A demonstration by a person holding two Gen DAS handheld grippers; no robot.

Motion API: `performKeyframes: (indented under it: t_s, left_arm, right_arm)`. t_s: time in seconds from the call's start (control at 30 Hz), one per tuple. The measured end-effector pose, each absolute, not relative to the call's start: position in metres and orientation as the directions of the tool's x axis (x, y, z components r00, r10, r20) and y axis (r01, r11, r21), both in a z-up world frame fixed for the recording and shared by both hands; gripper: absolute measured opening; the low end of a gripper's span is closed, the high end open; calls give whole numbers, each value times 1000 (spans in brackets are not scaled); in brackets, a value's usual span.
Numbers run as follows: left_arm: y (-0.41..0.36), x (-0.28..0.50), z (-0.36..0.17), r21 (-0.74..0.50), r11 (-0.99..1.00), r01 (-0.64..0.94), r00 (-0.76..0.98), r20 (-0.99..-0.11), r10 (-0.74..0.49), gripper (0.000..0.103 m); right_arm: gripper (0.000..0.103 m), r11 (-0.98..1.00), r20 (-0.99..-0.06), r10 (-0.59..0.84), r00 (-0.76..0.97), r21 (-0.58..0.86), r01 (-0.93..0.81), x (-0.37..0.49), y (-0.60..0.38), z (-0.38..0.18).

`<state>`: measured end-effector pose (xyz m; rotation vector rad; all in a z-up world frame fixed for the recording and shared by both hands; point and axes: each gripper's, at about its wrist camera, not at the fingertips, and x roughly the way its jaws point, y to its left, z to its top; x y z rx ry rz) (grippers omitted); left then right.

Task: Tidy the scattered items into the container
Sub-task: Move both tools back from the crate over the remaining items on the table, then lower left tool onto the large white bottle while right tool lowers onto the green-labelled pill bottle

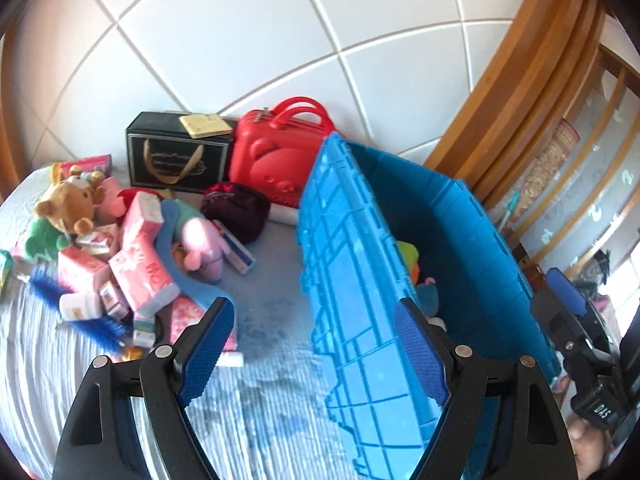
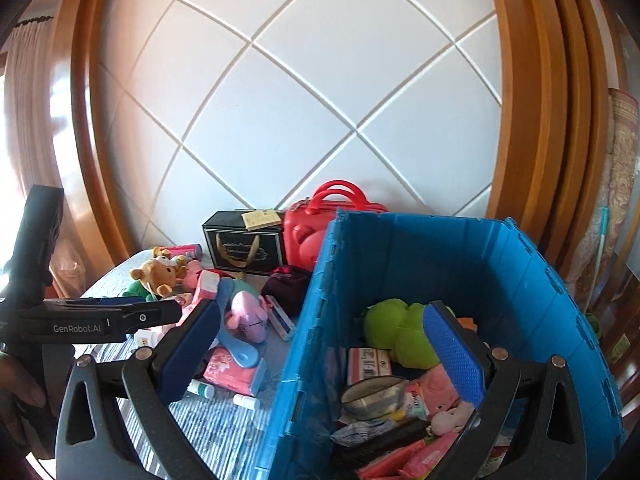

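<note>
I am holding my left tongs [image 1: 316, 344] spread wide with nothing between the blue pads; one finger is hanging over the striped cover [image 1: 256, 412], the other over the near wall of the blue crate [image 1: 352, 280]. My right tongs [image 2: 324, 352] are gaping wide as well and gripping nothing: the left finger is sitting over the clutter outside the crate [image 2: 500, 264], the right finger over what already lies inside it.

The crate is standing open on the right side of the cover. In it I am seeing a green plush [image 2: 400, 328], a small pink plush [image 2: 448, 416], a flat carton [image 2: 368, 364], a round tin [image 2: 372, 396] and some pink packets [image 2: 404, 460], all heaped loosely together.

The things still to be tidied are lying in a pile to the left of the crate: a brown bear [image 1: 68, 204], pink boxes [image 1: 140, 272], a pink plush [image 1: 204, 248], a blue brush [image 1: 96, 324], a white bottle [image 1: 80, 306], a long tube box [image 1: 240, 254] and a dark pouch [image 1: 236, 208]. The pouch is lying just beside the crate's far corner. Behind the pile, against the white panelled wall [image 1: 248, 40], a black gift bag [image 1: 176, 156] and a red case [image 1: 276, 152] are standing side by side, a tan card [image 1: 204, 124] resting on the bag.

From the right view my left tongs [image 2: 132, 316] are showing side-on above the pile, with part of my hand [image 2: 20, 392] at the frame's edge.
</note>
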<state>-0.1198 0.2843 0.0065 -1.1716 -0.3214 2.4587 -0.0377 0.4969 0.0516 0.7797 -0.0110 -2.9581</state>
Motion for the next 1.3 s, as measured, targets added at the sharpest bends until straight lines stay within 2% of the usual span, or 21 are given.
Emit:
performKeyframes:
  t_s: [0.33, 0.57, 0.73, 1.03, 1.3]
  left_arm:
    - [154, -111, -40, -352, -927, -128, -562, -744, 361, 82]
    - [91, -121, -79, -318, -938, -137, -496, -798, 342, 82]
    - [53, -140, -113, -339, -932, -126, -436, -825, 359, 82]
    - [20, -188, -188, -336, -941, -46, -374, -867, 329, 82]
    - [20, -233, -251, -267, -962, 48, -331, -913, 237, 82]
  right_arm:
    - [103, -988, -521, -139, -842, 19, 151, -47, 392, 35]
    - [103, -992, -603, -113, -790, 30, 119, -61, 337, -8]
    - [103, -997, -659, -74, -748, 27, 76, -70, 317, -49]
    - [103, -1000, -749, -21, -662, 4, 27, -88, 303, -139]
    - [103, -999, -810, 11, -587, -28, 20, -117, 300, -200]
